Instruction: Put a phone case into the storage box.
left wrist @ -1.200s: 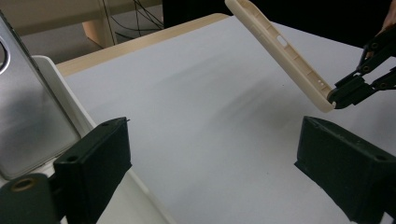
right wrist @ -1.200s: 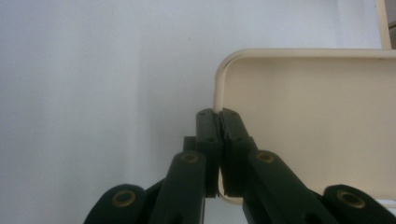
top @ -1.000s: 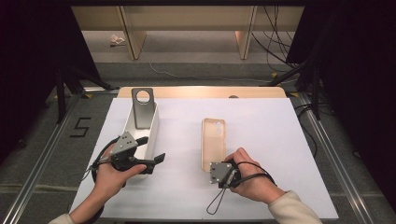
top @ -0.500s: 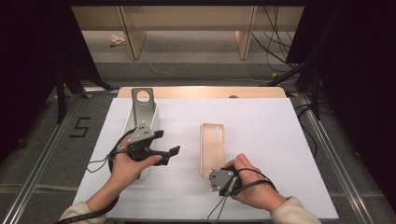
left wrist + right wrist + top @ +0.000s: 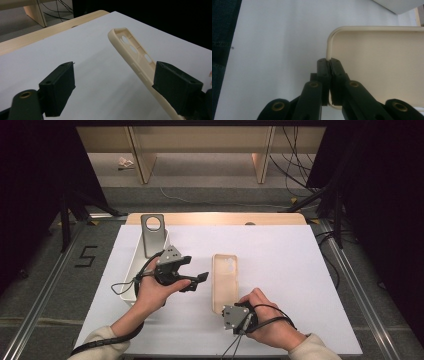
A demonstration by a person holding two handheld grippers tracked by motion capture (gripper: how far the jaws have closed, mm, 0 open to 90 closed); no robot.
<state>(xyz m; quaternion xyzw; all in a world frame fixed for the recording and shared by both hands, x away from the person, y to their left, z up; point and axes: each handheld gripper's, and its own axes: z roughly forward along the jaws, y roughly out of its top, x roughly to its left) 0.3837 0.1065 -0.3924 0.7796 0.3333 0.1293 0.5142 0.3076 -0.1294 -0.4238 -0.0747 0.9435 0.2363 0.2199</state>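
Right gripper view: fingers (image 5: 329, 65) pinch the phone case's (image 5: 382, 65) rim; left fingers (image 5: 62, 90) gape beside it.

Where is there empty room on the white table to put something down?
The far right of the table, beyond the cream phone case, is bare. So is the near strip between the two hands. It is crowded on the left: the white bin holds a grey case, with the left gripper beside it.
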